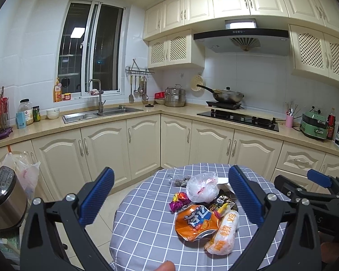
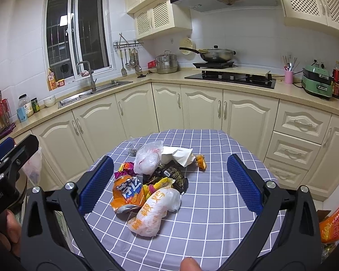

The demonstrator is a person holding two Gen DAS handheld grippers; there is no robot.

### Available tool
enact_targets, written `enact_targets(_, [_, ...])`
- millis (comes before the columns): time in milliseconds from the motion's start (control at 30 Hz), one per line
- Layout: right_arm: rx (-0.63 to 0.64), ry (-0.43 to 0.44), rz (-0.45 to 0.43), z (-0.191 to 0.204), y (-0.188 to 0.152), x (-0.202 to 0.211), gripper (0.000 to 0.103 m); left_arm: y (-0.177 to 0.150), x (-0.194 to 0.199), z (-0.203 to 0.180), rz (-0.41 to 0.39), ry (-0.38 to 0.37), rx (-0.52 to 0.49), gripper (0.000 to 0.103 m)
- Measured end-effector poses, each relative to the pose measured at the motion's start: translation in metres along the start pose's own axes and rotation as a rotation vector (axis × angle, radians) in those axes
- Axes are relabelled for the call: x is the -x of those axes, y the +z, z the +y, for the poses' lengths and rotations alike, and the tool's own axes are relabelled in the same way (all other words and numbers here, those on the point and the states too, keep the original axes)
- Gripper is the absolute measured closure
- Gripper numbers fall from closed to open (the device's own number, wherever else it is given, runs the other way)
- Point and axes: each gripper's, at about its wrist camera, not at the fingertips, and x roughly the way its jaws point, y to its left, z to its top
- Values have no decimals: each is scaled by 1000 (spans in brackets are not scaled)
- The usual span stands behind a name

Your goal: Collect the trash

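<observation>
1. Trash sits heaped on the counter (image 2: 214, 192), a round top under a blue checked cloth: an orange snack bag (image 2: 127, 194), a white wrapper with orange lettering (image 2: 154, 212), a dark wrapper (image 2: 171, 176), a knotted clear plastic bag (image 2: 147, 158), a crumpled white tissue (image 2: 178, 154), a purple-and-gold candy wrapper (image 2: 127, 166) and a small orange scrap (image 2: 201, 161) lying just apart from the heap.

2. Your left hand-held gripper (image 1: 171, 201) hangs above the near edge of the pile with its jaws spread wide and nothing between them; your right hand-held gripper (image 2: 170, 183) does likewise, wide apart and empty.

3. Nothing looks collected yet, as far as these views show: every piece lies on the cloth, neither tool touches any of it, and the whole pile is left to pick up.

4. No bin is plainly in view. A thin plastic bag (image 1: 27, 169) hangs at the cabinet on the left, and it may serve, though that is a guess.

5. An orange package (image 2: 334, 223) is cut off at the right wrist view's right edge; what it is cannot be told. A small grey clump (image 2: 132, 151) beyond the clear bag is too small to name, and whatever lies under the heap stays hidden.
</observation>
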Motion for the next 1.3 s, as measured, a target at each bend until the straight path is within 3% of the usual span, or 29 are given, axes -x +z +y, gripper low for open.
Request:
enact_targets(667, [-23,-14,64,-11,-12,-23,5,-23,-27,-2,79,-6,-29,4])
enact_targets(1067, [-91,-39,250,-39,-56,-81,5,-79,-96,-16,264,-53,-107,4])
enact_targets(1200, [-108,-40,288,-45,-66,-94,5,-104,-127,-31,332,-88,-178,4])
enact_targets(1300, [-120,-36,306,-49,-71,-99,5,-114,-144,-29,381,-104,-162,4])
